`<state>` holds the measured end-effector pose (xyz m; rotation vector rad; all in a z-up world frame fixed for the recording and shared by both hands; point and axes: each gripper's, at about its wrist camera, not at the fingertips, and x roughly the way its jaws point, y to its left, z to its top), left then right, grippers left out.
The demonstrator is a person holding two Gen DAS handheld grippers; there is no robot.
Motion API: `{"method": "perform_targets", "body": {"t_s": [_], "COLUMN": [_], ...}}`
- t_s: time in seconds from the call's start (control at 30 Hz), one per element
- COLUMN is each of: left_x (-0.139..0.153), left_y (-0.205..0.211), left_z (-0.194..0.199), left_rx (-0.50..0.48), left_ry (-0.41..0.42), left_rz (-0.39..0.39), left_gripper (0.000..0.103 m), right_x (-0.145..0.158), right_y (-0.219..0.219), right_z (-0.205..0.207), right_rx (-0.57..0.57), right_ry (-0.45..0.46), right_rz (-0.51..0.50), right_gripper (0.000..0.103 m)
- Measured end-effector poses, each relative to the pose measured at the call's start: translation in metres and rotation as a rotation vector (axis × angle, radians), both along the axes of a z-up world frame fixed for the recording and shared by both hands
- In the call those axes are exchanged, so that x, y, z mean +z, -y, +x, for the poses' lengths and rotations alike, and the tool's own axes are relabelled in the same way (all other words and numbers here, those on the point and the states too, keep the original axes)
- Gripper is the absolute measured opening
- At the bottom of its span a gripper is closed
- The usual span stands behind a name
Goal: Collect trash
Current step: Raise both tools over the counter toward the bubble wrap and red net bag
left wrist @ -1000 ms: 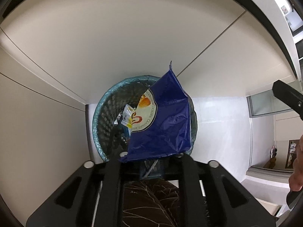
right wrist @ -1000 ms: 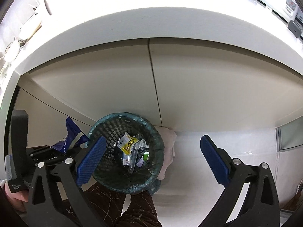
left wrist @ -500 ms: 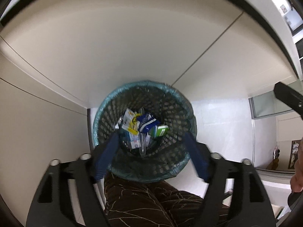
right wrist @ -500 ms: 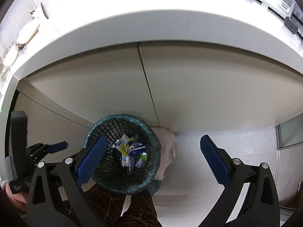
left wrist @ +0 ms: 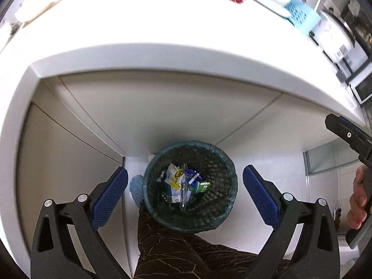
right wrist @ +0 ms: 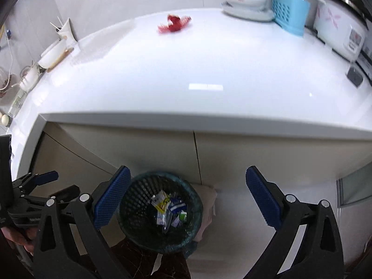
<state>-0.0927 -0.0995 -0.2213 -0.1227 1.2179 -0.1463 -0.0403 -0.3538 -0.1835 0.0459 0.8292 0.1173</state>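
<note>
The left gripper (left wrist: 185, 187) is seen from its own camera pointing steeply down at a dark mesh waste basket (left wrist: 216, 158) on the floor below the counter (left wrist: 162, 23). Its blue-padded fingers (left wrist: 109, 197) are spread wide and are opening, with nothing clasped between them; the basket is merely framed in the gap, well below. Inside the basket a small heap of trash (left wrist: 183, 183) is gathered: a white and yellow wrapper, a blue packet and a green carton can be made out. The basket is lined with a teal bag, and a patterned brown trouser leg (left wrist: 176, 251) is seen just in front of it.

The right gripper (right wrist: 188, 197) is likewise held above the basket with its fingers (right wrist: 264, 204) released and empty. On the white counter a red crumpled wrapper (right wrist: 174, 24) is left lying, well apart from a blue perforated holder (right wrist: 290, 16) and a white rice cooker (right wrist: 337, 34) at the far right.
</note>
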Motion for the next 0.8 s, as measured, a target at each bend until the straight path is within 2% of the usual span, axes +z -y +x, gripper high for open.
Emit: {"method": "perform_targets", "body": {"t_s": [0.4, 0.57, 0.8], "left_x": [0.065, 0.080, 0.104], "left_y": [-0.028, -0.034, -0.045], "left_z": [0.019, 0.032, 0.052], "left_rx": [0.087, 0.116, 0.128], "left_ry": [0.050, 0.048, 0.082], "left_rz": [0.021, 0.048, 0.032], "left_gripper": [0.097, 0.097, 0.097], "right_x": [0.056, 0.076, 0.104], "right_y": [-0.010, -0.010, -0.015], "right_z": [0.013, 0.023, 0.039], "right_rx": [-0.003, -0.021, -0.029], "right_ry": [0.046, 0.061, 0.094], "right_rz": [-0.031, -0.031, -0.040], "right_gripper": [0.095, 0.095, 0.095]}}
